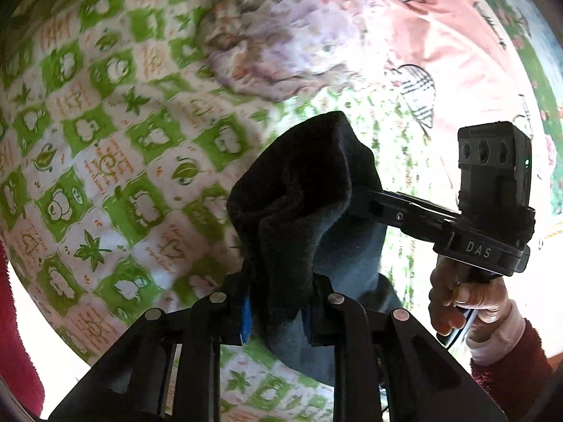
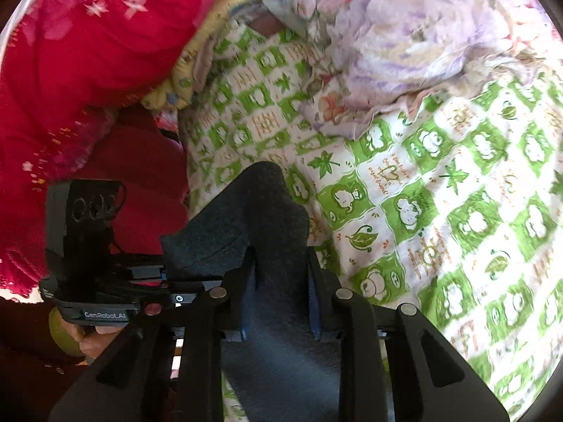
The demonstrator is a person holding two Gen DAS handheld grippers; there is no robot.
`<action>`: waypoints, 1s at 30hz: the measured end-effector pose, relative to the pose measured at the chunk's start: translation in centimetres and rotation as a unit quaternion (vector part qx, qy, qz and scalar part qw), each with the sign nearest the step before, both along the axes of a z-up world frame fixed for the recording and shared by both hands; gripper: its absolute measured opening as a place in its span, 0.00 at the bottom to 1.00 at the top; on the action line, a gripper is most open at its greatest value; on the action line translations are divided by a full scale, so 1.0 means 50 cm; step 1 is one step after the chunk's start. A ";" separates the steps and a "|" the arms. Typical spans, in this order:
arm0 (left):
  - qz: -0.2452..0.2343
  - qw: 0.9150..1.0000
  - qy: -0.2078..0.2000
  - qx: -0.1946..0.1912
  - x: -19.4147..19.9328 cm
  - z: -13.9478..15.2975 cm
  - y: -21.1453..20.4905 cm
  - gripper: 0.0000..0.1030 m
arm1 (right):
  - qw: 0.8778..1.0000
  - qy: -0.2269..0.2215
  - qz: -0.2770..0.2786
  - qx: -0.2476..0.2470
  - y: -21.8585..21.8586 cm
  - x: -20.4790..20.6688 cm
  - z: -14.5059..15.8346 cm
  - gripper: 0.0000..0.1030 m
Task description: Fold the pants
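The pants (image 1: 302, 190) are dark navy fleece, bunched and held above the green-and-white patterned bedsheet (image 1: 105, 147). My left gripper (image 1: 278, 299) is shut on one bunch of the pants. My right gripper comes in from the right in the left wrist view (image 1: 366, 200), its jaws clamped on the same fabric. In the right wrist view my right gripper (image 2: 278, 302) is shut on the pants (image 2: 267, 211), and my left gripper (image 2: 165, 270) grips the cloth from the left. The fingertips are hidden by the fabric.
A crumpled lilac floral quilt (image 2: 404, 35) lies at the far side of the sheet (image 2: 457, 211). A red quilted cover (image 2: 88, 52) is heaped at the left. A pink printed cloth (image 1: 457, 52) lies at the far right.
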State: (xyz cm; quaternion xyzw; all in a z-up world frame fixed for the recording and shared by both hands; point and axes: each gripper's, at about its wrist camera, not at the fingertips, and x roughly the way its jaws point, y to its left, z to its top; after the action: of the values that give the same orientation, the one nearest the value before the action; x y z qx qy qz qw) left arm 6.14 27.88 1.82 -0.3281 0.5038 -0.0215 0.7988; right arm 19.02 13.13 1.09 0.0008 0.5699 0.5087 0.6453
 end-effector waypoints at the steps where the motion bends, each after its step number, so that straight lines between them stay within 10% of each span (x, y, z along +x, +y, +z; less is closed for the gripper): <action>1: -0.005 1.000 -0.005 0.001 0.000 0.012 -0.009 0.20 | 1.000 -0.002 -0.005 0.007 -0.012 -0.004 0.011 0.26; 14: -0.110 0.991 -0.064 0.032 -0.010 0.137 -0.150 0.20 | 0.994 -0.049 -0.068 0.076 -0.203 -0.076 0.118 0.26; 30: -0.294 0.946 -0.108 0.078 -0.076 0.196 -0.452 0.20 | 0.974 -0.071 -0.193 0.098 -0.469 -0.206 0.125 0.24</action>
State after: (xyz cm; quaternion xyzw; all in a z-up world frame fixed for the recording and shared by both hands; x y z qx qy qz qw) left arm 2.33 5.29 11.63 -0.0971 0.4889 -0.2515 0.8297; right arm 8.73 -10.34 7.32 0.1381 0.4593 0.4267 0.7668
